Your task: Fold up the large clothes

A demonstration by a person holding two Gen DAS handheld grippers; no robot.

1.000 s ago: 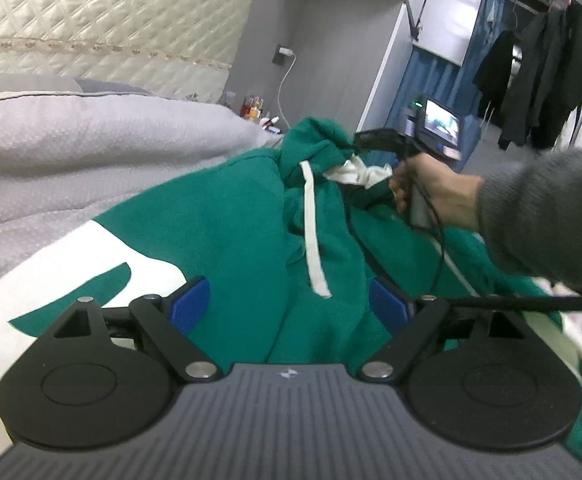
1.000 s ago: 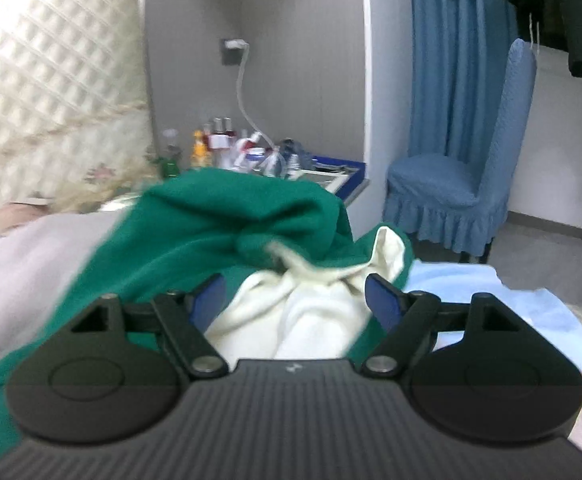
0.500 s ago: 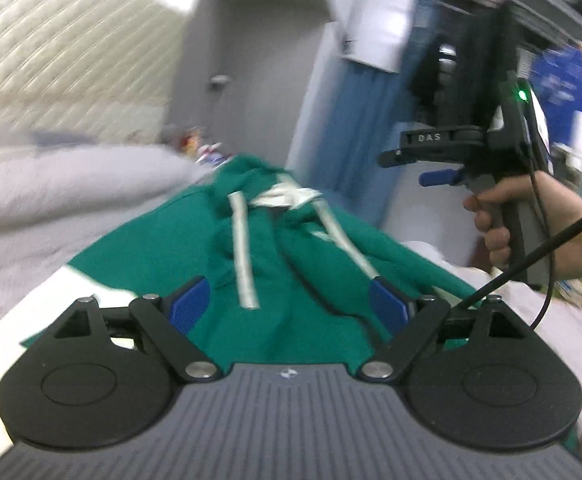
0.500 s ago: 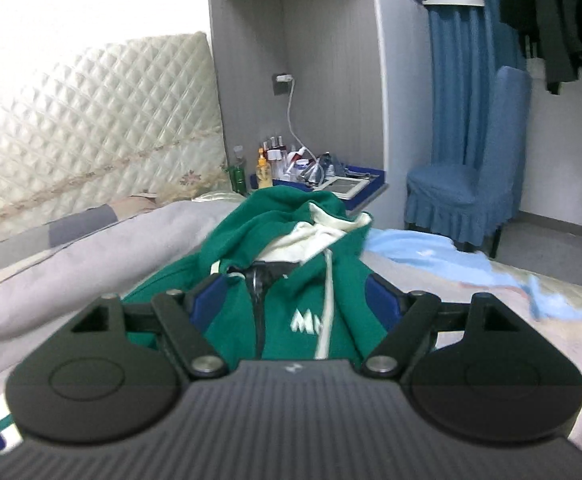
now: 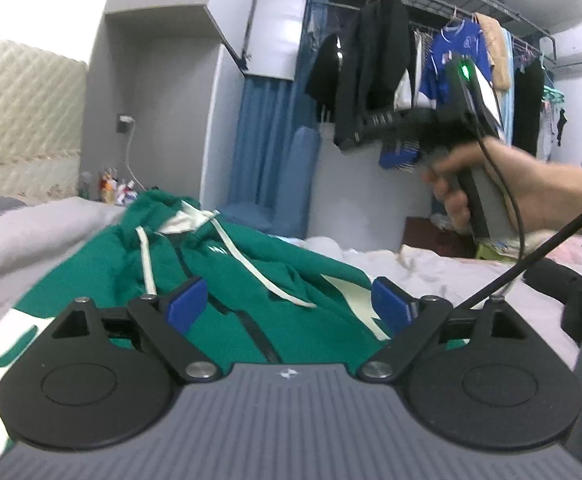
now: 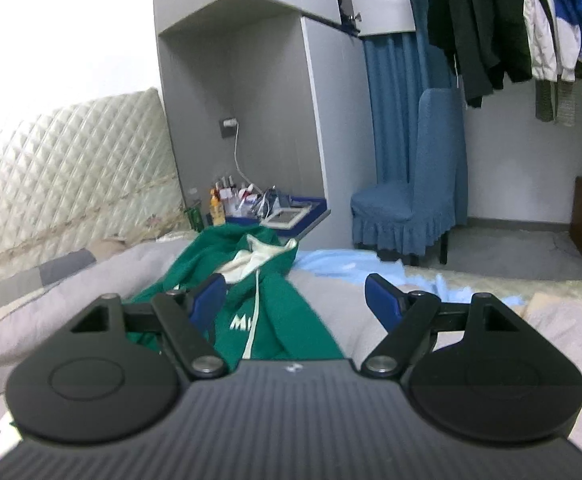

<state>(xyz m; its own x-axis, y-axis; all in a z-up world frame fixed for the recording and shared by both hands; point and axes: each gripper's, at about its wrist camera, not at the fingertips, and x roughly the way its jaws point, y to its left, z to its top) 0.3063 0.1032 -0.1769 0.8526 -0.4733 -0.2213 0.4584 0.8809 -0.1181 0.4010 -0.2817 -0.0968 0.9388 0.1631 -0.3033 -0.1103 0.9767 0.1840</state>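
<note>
Both claws stood apart and empty when we looked. Our left gripper [image 5: 287, 300] hung over the green hoodie [image 5: 227, 280] with its blue pads [image 5: 187, 304] spread wide and nothing pressed between them; cloth showed in the gap, but below the fingers, not pinched by them. Our right gripper [image 6: 295, 296] was likewise spread, its pads [image 6: 383, 300] clear of any fabric, with the hoodie [image 6: 267, 320] lying ahead and a little to the left under it.

From the left wrist camera we also saw the right gripper's body [image 5: 419, 124] held up in the air by the right hand [image 5: 503, 188], well above the bed, a green light lit on its top and a black cable [image 5: 531, 260] trailing down from it.

The hoodie lay spread on the grey bedcover [image 5: 31, 236], hood end pointing away toward the bedside shelf [image 6: 291, 216] crowded with small bottles. Its cream lining [image 6: 247, 260] showed at the hood opening, two pale drawstrings [image 5: 147, 260] ran down the chest, and white lettering [image 6: 243, 322] sat on the front. A white patch of the print [image 5: 15, 320] showed at the lower left of the left view.

Beyond the bed stood a blue-covered chair [image 6: 411, 208], a blue curtain [image 6: 391, 104], and dark and blue clothes on a hanging rail [image 5: 431, 52]. A quilted cream headboard [image 6: 63, 176] rose at the left.
</note>
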